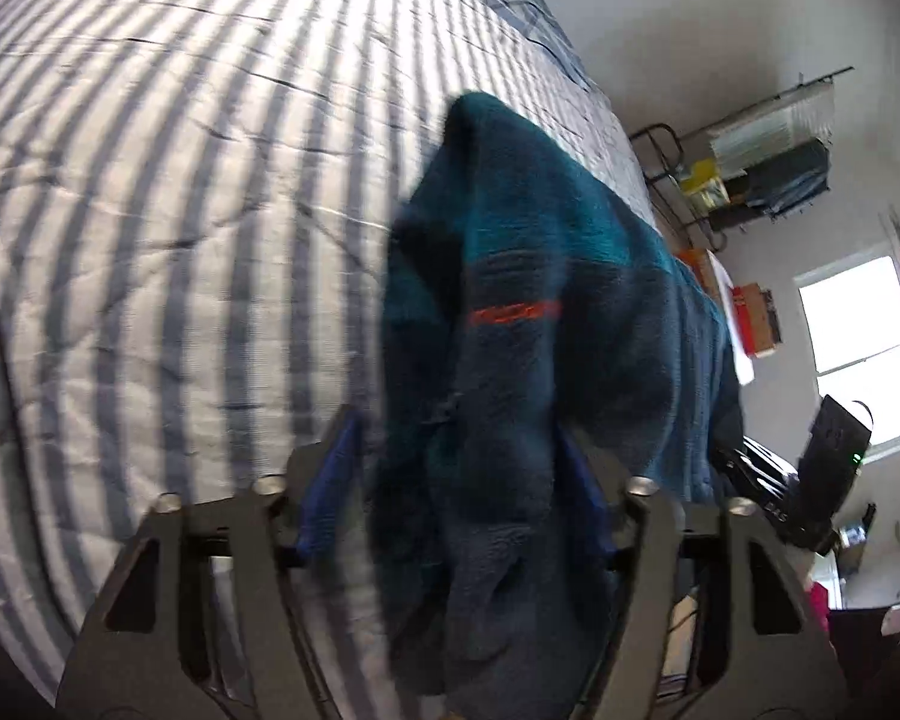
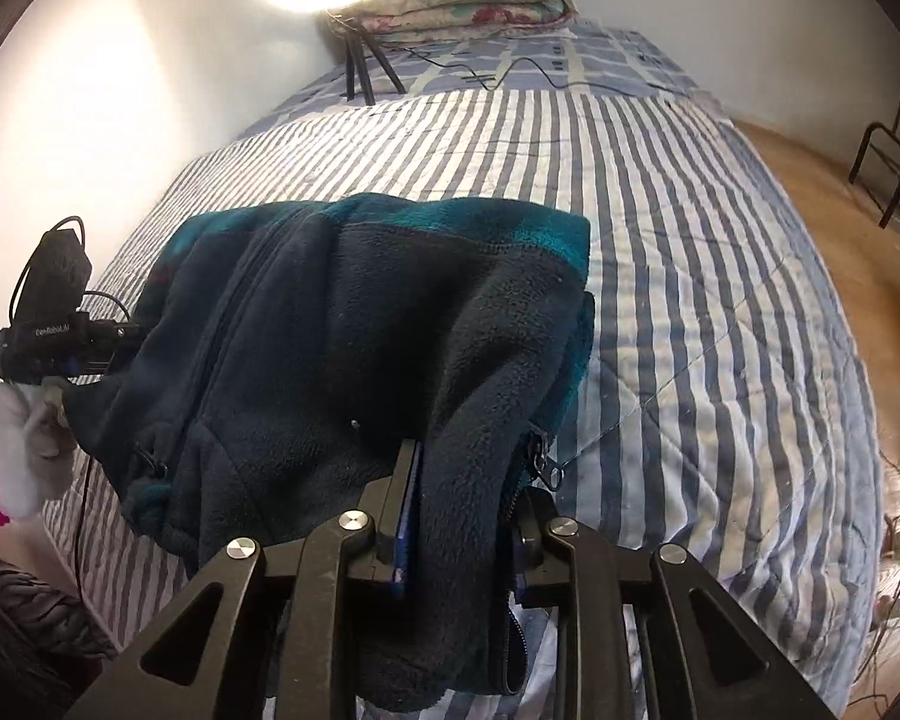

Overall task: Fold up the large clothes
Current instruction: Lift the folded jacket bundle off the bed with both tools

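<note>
That thick fleece jacket (image 2: 354,324) looks soft and floppy, both grippers' fingers (image 2: 405,516) pinching bunched edges above the striped bed (image 2: 720,312).

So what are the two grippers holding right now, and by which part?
Both hold the dark teal fleece jacket. The right gripper pinches a thick fold near the zipper edge; the left gripper clamps a bunched fold, though which part cannot be told.

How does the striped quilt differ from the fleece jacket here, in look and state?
The striped quilt is pale with blue stripes; the fleece jacket is dark navy and teal. The quilt lies spread over the bed; the jacket hangs bunched, gripped by the left gripper and right gripper. Both are soft fabric.
</note>
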`<state>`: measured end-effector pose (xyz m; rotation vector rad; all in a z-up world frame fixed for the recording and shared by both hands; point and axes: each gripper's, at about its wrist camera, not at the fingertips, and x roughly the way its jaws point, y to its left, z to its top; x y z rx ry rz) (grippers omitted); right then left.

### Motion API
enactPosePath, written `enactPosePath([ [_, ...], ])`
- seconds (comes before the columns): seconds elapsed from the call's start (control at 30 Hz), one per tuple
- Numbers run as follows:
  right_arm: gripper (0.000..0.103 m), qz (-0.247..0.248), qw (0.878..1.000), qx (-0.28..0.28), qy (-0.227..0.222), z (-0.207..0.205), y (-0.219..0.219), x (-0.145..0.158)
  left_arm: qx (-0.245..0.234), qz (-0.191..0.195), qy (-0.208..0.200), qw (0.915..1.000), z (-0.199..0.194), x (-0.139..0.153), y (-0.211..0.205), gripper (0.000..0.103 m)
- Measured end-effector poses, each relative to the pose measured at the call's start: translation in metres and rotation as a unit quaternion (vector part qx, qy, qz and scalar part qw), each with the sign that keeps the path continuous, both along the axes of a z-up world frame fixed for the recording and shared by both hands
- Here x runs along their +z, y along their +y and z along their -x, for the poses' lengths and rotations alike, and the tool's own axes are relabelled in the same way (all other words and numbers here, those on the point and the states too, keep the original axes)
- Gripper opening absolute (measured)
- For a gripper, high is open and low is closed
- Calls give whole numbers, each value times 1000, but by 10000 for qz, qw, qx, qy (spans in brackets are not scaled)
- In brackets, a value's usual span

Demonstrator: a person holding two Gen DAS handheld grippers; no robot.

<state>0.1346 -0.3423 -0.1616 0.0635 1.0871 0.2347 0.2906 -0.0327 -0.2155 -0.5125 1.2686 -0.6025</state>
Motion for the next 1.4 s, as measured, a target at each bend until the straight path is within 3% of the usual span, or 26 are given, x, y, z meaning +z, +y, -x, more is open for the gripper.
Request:
enactPosePath([
  [0.13,23,-111,9999,-75,42,2,-1,-3,-196,-438,-412,9980,4,17,-20,27],
  [0.23,17,192,9997,4,-141,3,8,6,-349,-710,-879,9930,15,42,-28,22],
  [0.33,14,572,9973,147,-445,10,21,23,-496,-835,-1283,9870,29,66,-38,21],
  [0.6,13,644,9962,1,-579,15,16,37,-530,-922,-1602,9813,41,89,-46,20],
  [0.87,13,1113,9894,-182,-919,9,15,59,-601,-1008,-2017,9724,36,106,-67,20],
  [1.0,13,1528,9814,-90,-1157,2,16,70,-589,-1006,-2137,9699,18,113,-79,20],
  [1.1,13,1538,9800,-153,-1253,-12,6,78,-570,-984,-2252,9677,1,119,-92,20],
  [1.4,13,1962,9690,-252,-1481,-85,-33,93,-566,-850,-2567,9611,-80,123,-149,20],
])
